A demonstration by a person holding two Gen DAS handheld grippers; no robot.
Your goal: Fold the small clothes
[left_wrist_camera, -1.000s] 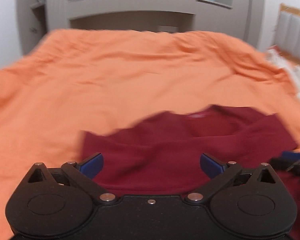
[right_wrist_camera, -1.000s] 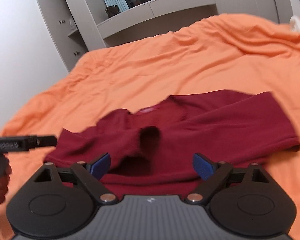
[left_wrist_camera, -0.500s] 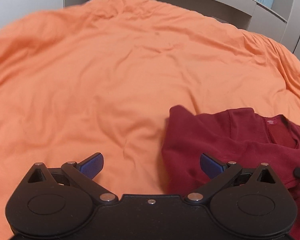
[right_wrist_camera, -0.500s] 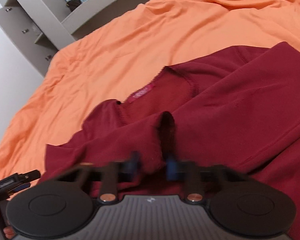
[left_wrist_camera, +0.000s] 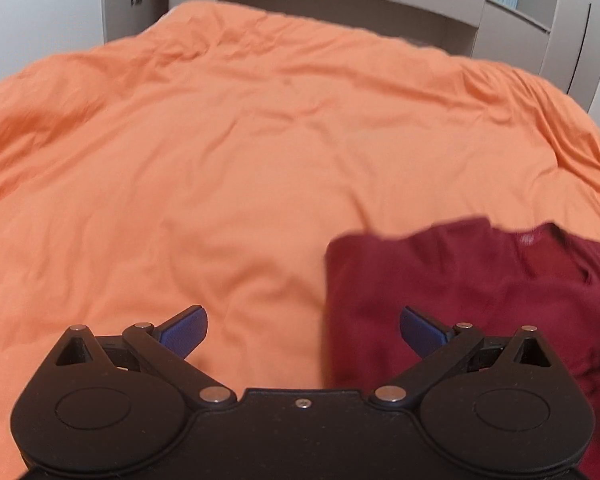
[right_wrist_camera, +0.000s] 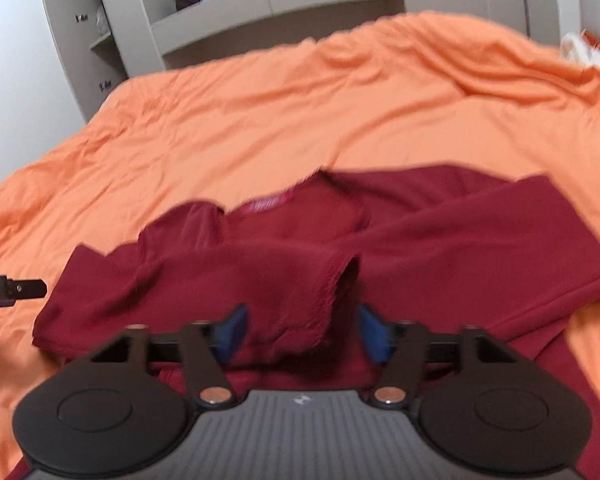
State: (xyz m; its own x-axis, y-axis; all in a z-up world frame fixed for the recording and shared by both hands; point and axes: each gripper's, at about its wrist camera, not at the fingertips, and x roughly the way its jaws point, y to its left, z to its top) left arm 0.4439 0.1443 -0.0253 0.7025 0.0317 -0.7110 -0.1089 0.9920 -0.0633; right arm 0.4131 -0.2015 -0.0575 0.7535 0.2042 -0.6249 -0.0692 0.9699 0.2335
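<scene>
Right gripper (right_wrist_camera: 298,332) has its blue pads partway open around a sleeve cuff (right_wrist_camera: 320,304), not pinching it as far as I can tell. Left gripper (left_wrist_camera: 303,330) is spread wide over the orange bedsheet (left_wrist_camera: 220,160), holding nothing, straddling the shirt's edge. One dark red long-sleeved knit shirt (right_wrist_camera: 420,248) lies crumpled on the sheet. Looks soft, light, floppy, so I'd pinch cuffs or hems. Count: one shirt, two grippers.

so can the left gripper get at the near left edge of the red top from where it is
Probably yes. The left gripper is open, and the red top's left edge lies flat on the orange bedcover between its fingers, with nothing on or in front of it.
</scene>
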